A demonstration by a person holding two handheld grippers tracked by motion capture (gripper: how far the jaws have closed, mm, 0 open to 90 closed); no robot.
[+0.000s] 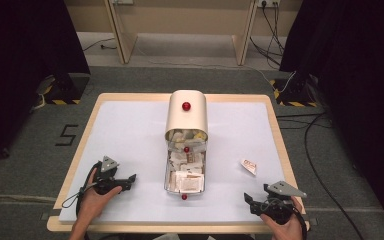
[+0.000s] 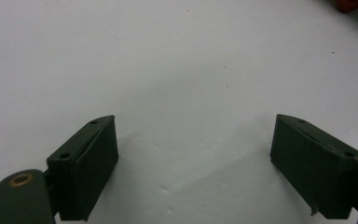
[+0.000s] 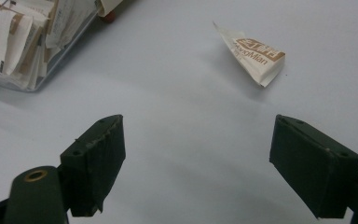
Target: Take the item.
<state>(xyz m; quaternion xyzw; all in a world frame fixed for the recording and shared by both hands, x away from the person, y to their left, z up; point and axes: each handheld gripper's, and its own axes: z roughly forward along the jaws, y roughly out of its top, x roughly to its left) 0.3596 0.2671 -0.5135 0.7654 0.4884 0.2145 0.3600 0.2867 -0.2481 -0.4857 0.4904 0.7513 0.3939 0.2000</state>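
Observation:
A cream box with a rounded top and a red knob stands mid-table. From its front, a clear drawer is pulled out toward me, full of white and tan packets. One loose packet lies on the mat to the drawer's right, and the right gripper view has this packet ahead and the drawer at upper left. My left gripper rests open at the front left, its jaws wide over bare mat. My right gripper is open at the front right, holding nothing.
A white mat covers the wood-edged table. The drawer's front carries a small red knob, and a red edge shows at the top right of the left gripper view. Cables trail on the floor at the right.

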